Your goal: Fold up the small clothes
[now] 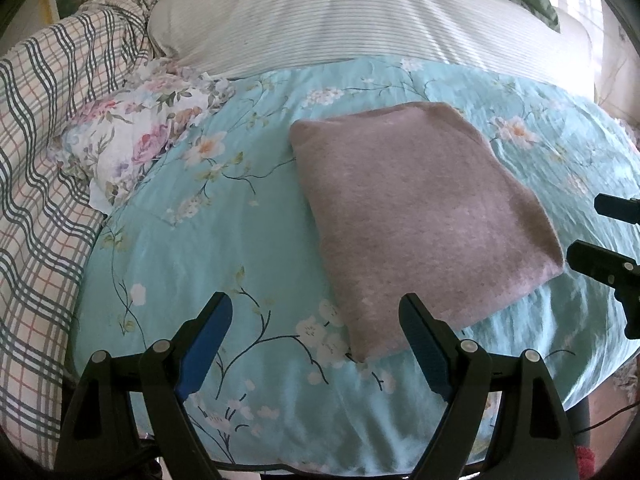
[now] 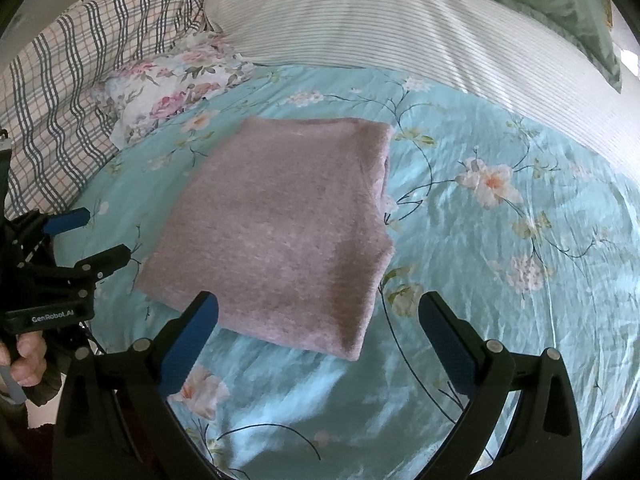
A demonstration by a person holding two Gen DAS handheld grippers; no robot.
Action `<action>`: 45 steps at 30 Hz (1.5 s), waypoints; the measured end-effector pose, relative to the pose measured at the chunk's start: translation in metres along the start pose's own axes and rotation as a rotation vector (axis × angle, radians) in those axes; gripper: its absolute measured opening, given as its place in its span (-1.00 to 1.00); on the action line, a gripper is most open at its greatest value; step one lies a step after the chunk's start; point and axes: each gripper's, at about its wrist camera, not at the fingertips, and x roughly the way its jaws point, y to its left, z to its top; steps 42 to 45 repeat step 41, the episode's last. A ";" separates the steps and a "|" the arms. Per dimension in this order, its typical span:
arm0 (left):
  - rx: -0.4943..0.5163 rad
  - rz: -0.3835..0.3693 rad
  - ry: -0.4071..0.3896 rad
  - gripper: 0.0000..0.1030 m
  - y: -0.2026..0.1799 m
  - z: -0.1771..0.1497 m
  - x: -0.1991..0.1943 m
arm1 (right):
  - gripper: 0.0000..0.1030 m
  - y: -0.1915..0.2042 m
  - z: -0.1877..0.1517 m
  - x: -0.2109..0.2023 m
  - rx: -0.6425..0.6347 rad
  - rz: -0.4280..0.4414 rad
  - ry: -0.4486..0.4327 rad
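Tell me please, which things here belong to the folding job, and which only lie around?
For the job: pink knit garment, already folded; left gripper; right gripper.

Lying about: floral pillow, plaid blanket, striped pillow, green cushion, floral sheet.

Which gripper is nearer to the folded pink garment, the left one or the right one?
Hard to say; both look about equally near. The left gripper is open at the folded pink garment's near left corner; the right gripper is open over its near right corner. Neither touches it.

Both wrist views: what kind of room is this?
Most likely a bedroom: the folded mauve garment lies on a bed with a turquoise floral sheet, a striped pillow at its head and a plaid quilt bunched alongside.
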 end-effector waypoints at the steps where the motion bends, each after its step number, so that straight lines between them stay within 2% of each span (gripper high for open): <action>1: -0.001 -0.002 0.001 0.67 0.000 0.001 0.001 | 0.95 0.001 0.001 0.002 -0.004 0.003 0.003; 7: -0.011 -0.024 0.004 0.67 0.005 0.013 0.008 | 0.95 0.003 0.013 0.010 -0.037 0.004 0.009; 17: -0.011 0.053 -0.031 0.67 0.011 0.038 0.022 | 0.95 -0.007 0.036 0.025 -0.052 -0.022 0.017; 45: -0.038 0.041 0.006 0.70 0.003 0.055 0.041 | 0.95 -0.021 0.049 0.043 -0.020 0.028 0.030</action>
